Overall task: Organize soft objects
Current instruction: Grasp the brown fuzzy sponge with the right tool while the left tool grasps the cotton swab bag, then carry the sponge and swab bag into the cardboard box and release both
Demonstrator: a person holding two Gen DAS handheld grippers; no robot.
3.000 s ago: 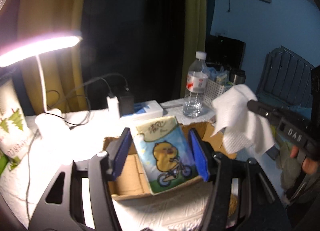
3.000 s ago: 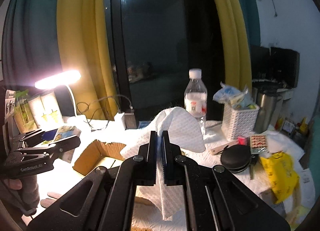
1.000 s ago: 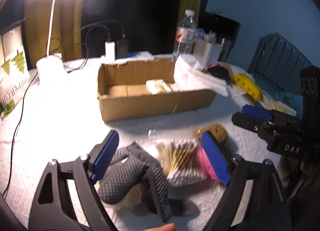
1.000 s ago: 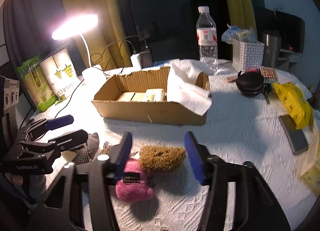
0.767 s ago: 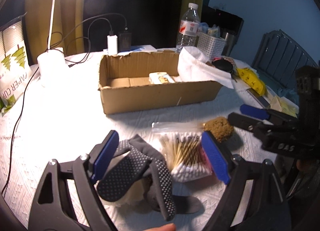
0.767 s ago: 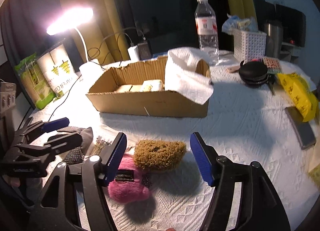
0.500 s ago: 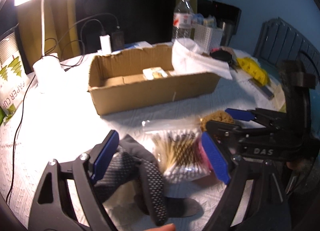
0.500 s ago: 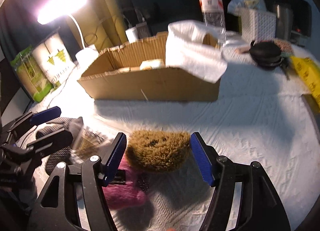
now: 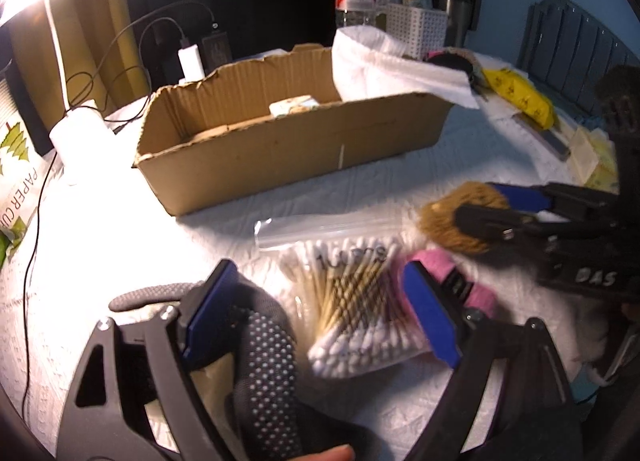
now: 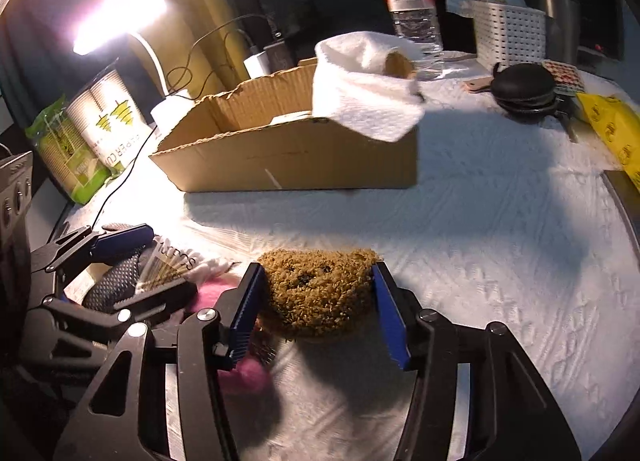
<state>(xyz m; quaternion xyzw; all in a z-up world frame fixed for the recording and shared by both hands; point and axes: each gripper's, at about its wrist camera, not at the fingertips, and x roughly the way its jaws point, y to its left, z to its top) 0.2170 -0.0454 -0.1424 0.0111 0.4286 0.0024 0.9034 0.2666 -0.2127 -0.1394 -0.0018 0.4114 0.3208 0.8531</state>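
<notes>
My right gripper point(image 10: 316, 311) has its jaws wide around the fuzzy brown plush toy point(image 10: 318, 293), closer than half a second ago; the toy lies on the white tablecloth point(image 10: 500, 253), its long side running from one blue pad to the other, its face towards me. My left gripper point(image 9: 320, 317) is wide too, over the clear bag of cotton swabs point(image 9: 352, 301), whose white tips point my way. It reads "100PCS". The long brown cardboard box point(image 9: 288, 141) lies behind. The pack point(image 10: 84, 141) says "PAPER CU".
</notes>
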